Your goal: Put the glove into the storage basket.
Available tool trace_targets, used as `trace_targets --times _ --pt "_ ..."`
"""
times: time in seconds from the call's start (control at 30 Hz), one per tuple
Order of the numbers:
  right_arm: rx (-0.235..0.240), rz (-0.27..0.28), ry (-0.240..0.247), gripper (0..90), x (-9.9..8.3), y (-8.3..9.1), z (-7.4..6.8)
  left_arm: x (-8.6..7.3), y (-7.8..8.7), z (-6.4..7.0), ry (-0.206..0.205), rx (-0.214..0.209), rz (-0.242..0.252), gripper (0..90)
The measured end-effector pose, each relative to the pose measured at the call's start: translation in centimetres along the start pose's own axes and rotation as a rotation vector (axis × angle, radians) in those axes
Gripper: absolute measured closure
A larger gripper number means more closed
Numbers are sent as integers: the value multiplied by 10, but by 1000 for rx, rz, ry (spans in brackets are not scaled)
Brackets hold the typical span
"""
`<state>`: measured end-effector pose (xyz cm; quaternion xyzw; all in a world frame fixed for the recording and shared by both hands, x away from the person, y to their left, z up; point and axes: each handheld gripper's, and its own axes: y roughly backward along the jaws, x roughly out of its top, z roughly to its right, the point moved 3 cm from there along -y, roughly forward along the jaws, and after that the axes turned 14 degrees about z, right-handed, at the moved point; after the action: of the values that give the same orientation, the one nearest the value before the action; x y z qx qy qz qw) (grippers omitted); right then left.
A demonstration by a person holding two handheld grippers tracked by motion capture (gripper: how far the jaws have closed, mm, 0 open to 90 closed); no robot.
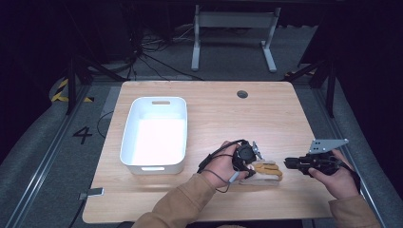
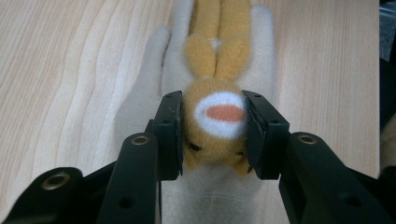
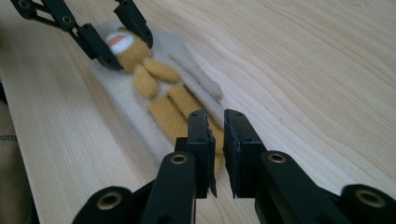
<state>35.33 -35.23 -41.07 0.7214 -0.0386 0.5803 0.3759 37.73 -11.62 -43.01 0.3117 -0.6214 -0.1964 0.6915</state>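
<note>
- A soft yellow toy animal [image 2: 217,119] lies flat on a pale cloth [image 2: 140,93] near the front edge of the wooden table [image 1: 228,114], between the person's two hands.
- The left gripper [image 2: 214,133] has its jaws pressed on either side of the toy's head, squeezing the plush a little.
- The right gripper [image 3: 215,128] sits low at the toy's other end, by the legs; its jaws stand narrow, almost together, and I cannot tell whether they pinch any fabric or merely hover over it.
- A white bin [image 1: 154,135] stands well apart to the left, empty as far as I can see.
- Risk, as I judge it: the head is round and soft, so a lift by it alone could let the toy slip out, or drag the cloth along.
- If the right jaws catch cloth instead of leg, pulling would bunch the cloth rather than free the toy.
</note>
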Motion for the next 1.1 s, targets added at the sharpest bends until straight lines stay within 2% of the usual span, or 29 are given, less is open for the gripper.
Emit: trace_targets --times 0.23,0.43,0.77,0.83,0.87,0.9,0.93,1.07,1.1 --pt "7 -7 -7 812 -2 -2 0 -1 -5 1 -33 -17 7 620" --pt "16 -20 -3 811 -3 -6 -2 -5 -11 0 -19 -33 -4 608" --pt "16 -23 -3 809 -3 -7 -2 -6 -11 2 -34 -46 5 594" --pt "19 -25 -2 808 -3 -8 -3 -6 -12 2 -22 -51 10 567" --pt "21 -27 -1 806 -3 -9 -3 -6 -11 3 -12 -50 14 512" --pt "21 -27 -1 806 -3 -9 -3 -5 -10 3 0 -50 30 512" --pt "22 -26 -1 804 -3 -9 -3 -4 -9 3 12 -50 43 470" --pt "20 -21 -1 800 -2 -8 -3 -3 -4 4 40 -59 66 412" --pt "20 -19 -1 800 -2 -8 -2 -2 0 3 47 -50 76 404"
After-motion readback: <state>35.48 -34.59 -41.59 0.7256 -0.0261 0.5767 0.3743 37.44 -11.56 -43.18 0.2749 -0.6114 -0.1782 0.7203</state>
